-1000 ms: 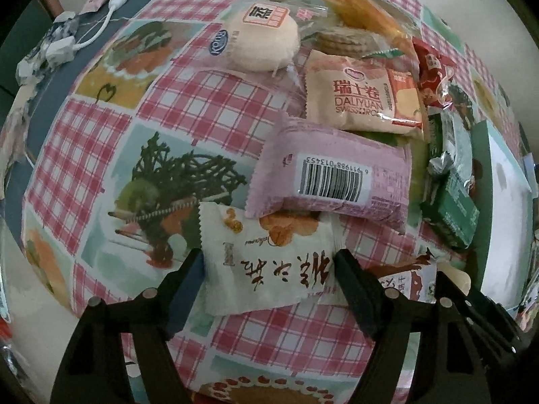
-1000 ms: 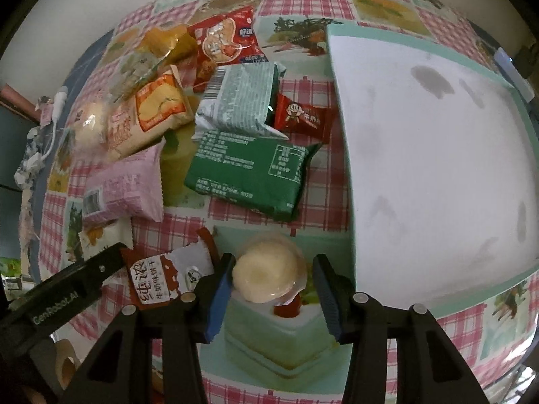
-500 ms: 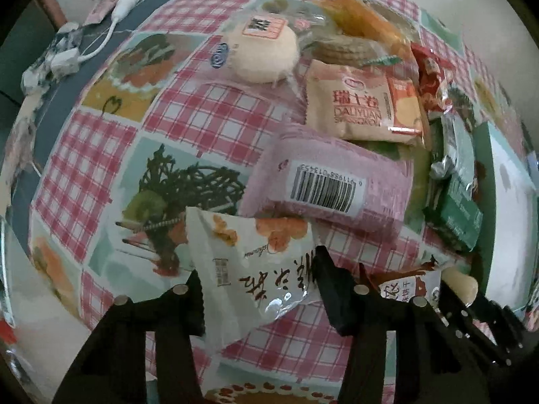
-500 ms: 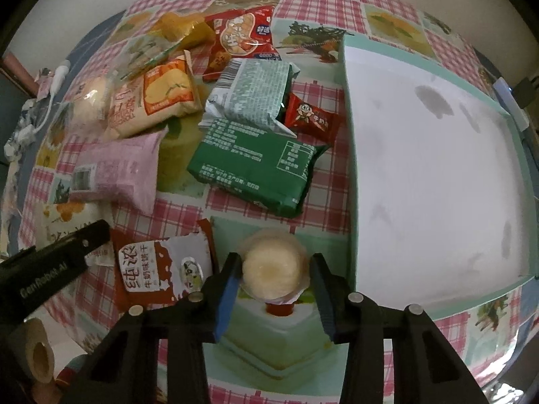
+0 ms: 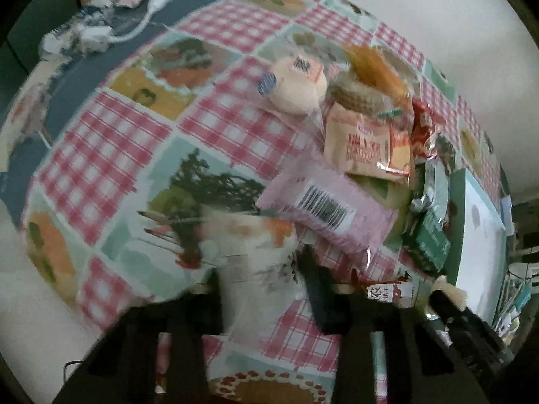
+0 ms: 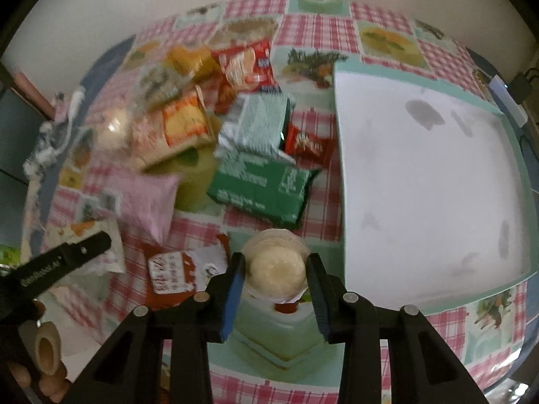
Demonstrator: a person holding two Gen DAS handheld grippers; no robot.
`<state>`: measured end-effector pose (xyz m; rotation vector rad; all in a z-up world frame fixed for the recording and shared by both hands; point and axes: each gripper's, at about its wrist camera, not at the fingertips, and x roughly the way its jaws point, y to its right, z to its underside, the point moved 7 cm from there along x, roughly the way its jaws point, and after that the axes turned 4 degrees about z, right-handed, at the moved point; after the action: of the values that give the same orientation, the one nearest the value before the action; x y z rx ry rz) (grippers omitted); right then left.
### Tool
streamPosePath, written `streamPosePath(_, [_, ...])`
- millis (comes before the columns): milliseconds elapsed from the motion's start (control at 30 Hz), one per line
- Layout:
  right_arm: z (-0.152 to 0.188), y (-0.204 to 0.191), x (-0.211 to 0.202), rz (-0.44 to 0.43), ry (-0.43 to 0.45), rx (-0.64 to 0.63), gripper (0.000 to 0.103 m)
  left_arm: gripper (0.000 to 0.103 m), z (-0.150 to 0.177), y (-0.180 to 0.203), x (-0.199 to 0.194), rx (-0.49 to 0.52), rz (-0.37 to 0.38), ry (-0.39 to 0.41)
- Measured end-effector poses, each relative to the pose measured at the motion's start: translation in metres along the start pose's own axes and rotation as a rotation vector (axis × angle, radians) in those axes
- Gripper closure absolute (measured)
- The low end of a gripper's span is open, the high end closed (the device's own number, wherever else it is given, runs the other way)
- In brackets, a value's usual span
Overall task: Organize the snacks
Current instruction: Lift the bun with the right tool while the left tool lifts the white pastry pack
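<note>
My left gripper (image 5: 261, 279) is shut on a white snack packet (image 5: 249, 245) with dark characters, which is crumpled between the jaws and blurred above the checked tablecloth. The jaws of my right gripper (image 6: 275, 262) are closing, and both pads press the sides of a round pale cake (image 6: 274, 269) in a clear wrapper. The cake sits just left of the white tray (image 6: 421, 175) with its teal rim. One left finger (image 6: 67, 262) shows at the lower left of the right wrist view.
A pile of snacks lies left of the tray: a pink packet (image 5: 323, 208), a green packet (image 6: 266, 185), an orange roll packet (image 5: 367, 148), a round bun (image 5: 296, 87) and a red-brown packet (image 6: 178, 272). A white plug and cable (image 5: 97, 33) lie at the far left edge.
The left jaws shut on the white packet, crumpled it and lifted it. The right jaws narrowed onto the round cake and rose a little.
</note>
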<state>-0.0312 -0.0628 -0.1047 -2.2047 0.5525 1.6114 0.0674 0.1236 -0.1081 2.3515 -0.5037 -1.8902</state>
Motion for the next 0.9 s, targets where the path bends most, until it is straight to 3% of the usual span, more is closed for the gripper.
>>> streamPosePath(167, [-0.008, 0.010, -0.017, -0.023, 0.038, 0.031, 0.063, 0.083, -0.001, 0.006, -0.018, 0.061, -0.014, 0.031])
streamPosePath(367, [-0.006, 0.021, -0.017, -0.021, 0.027, 0.056, 0.063, 0.084, 0.003, -0.004, -0.020, -0.007, 0.031, 0.018])
streamPosePath(633, [-0.009, 0.023, -0.018, -0.031, 0.033, 0.064, 0.063, 0.079, 0.011, -0.002, -0.003, 0.018, 0.038, -0.015])
streamPosePath(900, [-0.009, 0.024, -0.020, -0.043, 0.036, 0.075, 0.063, 0.085, 0.007, 0.002, -0.011, 0.029, 0.040, 0.036])
